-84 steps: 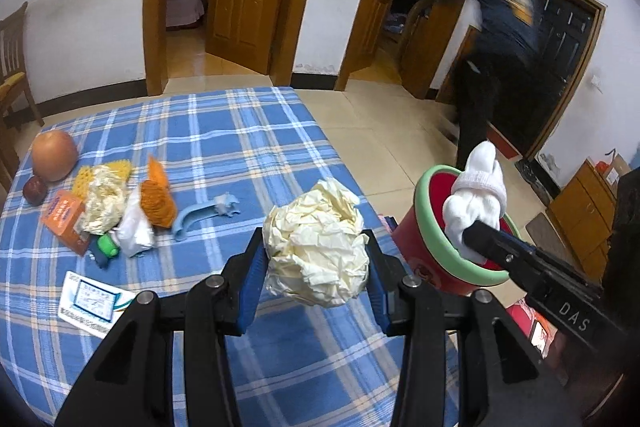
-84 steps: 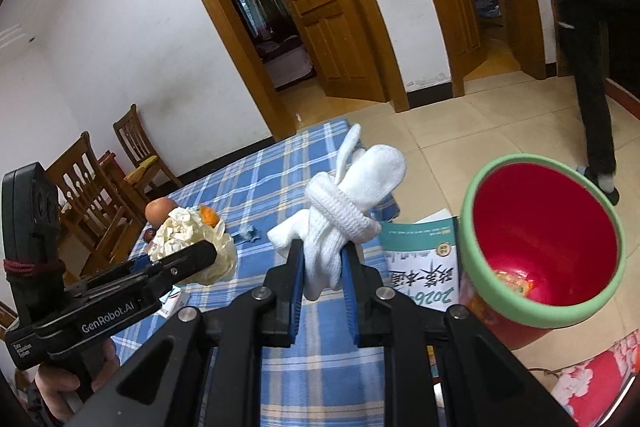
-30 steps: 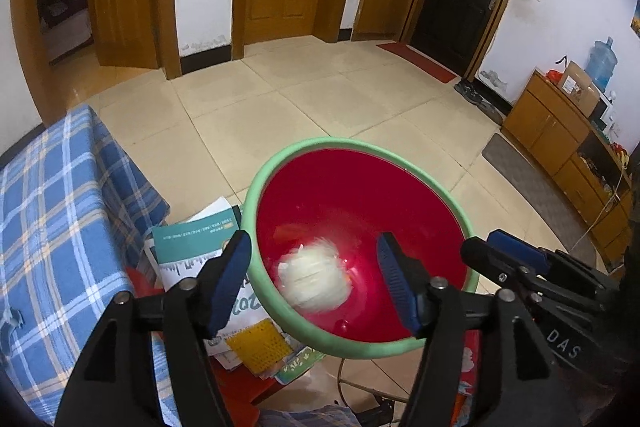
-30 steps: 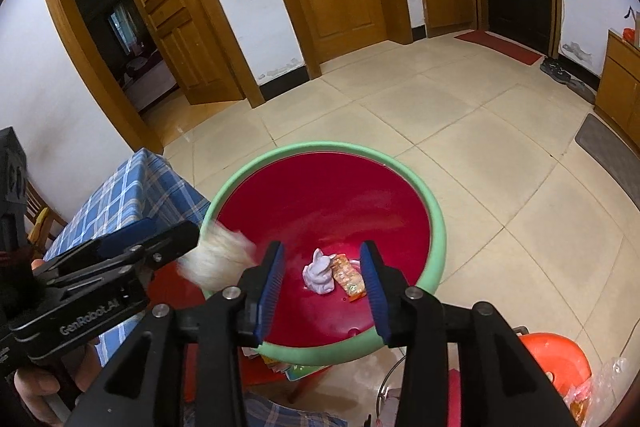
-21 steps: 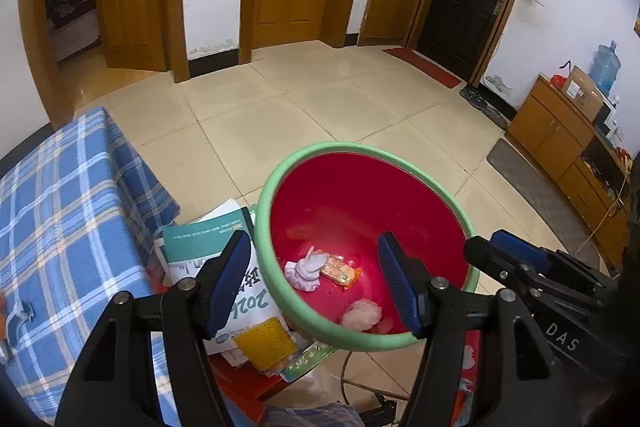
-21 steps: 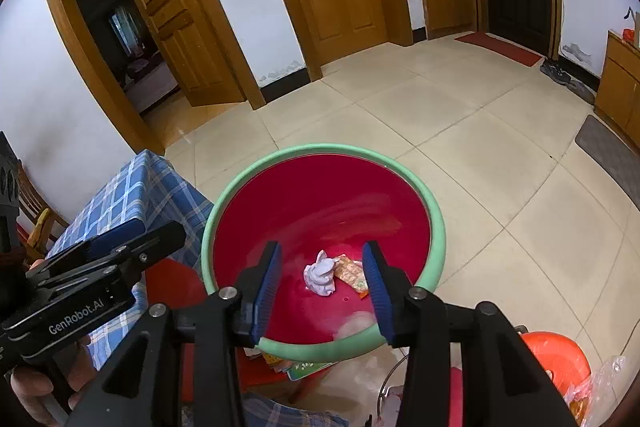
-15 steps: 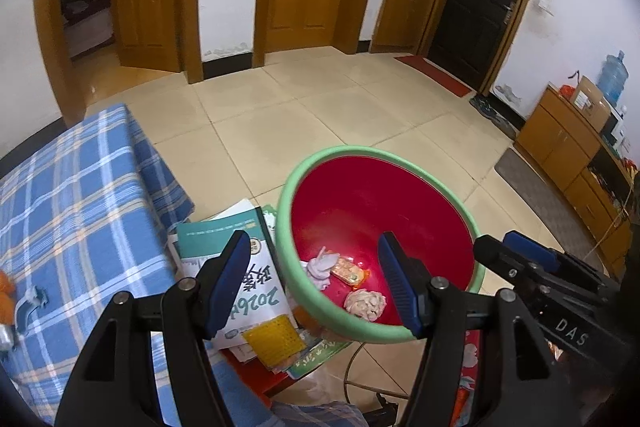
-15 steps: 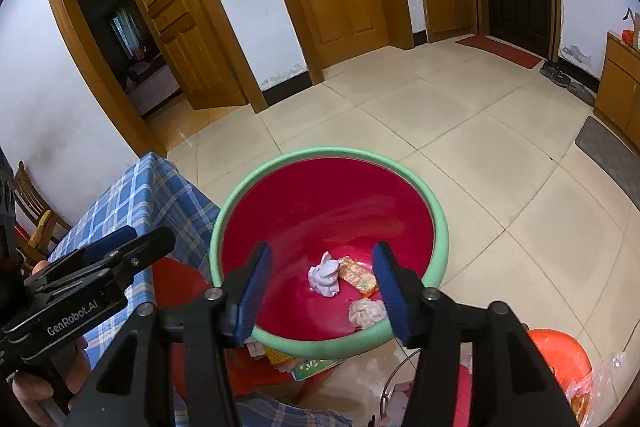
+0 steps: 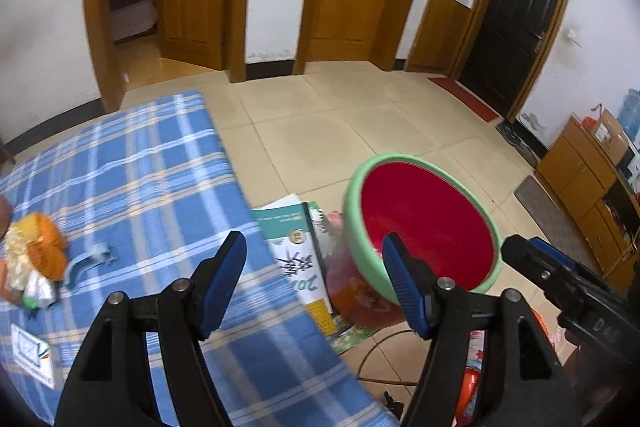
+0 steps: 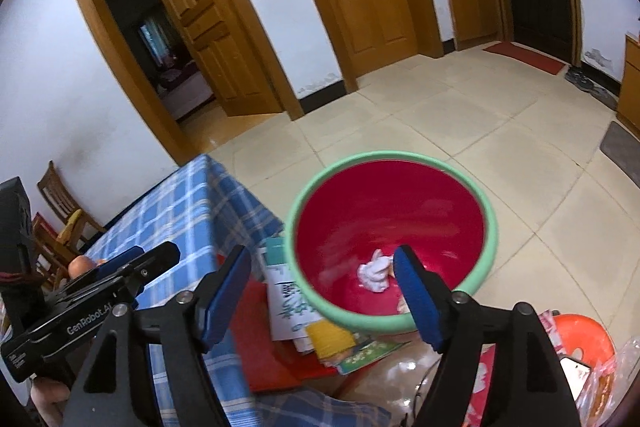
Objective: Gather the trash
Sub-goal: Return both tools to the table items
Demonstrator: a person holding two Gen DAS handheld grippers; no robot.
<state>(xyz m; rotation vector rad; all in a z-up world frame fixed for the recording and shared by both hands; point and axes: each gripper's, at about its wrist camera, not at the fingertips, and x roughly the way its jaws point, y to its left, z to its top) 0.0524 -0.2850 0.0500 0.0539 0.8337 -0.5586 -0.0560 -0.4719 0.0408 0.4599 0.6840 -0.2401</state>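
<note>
Left wrist view: the left hand-held gripper (image 9: 312, 267) is spread wide and carries nothing. It hangs over the near corner of the worktop (image 9: 152, 167), which is covered in a blue plaid cloth. The red bin (image 9: 420, 227) with the green rim stands on the floor to its right, just past the worktop's edge, beside some booklets (image 9: 296, 247). The rest of the trash lies the other way, far to the left on the cloth: a heap (image 9: 34, 259) of crumpled paper, orange netting and wrappers, with a small blue plastic piece (image 9: 86, 259) just beside it, its long axis running left to right, and a printed card (image 9: 32, 351) nearer the bottom edge. The tip of the right hand-held gripper shows at the right edge.

Right wrist view: the right hand-held gripper (image 10: 322, 267) is also wide apart and empty, poised above the bin's near rim. Inside the bin lie a white wad (image 10: 376, 271) and other scraps partly hidden behind the right finger. The left hand-held gripper reaches in from the lower left, over the worktop.

Judging from this, the left one is nearer the heap, so the next pick probably falls to it: a swing left, away from the bin.
</note>
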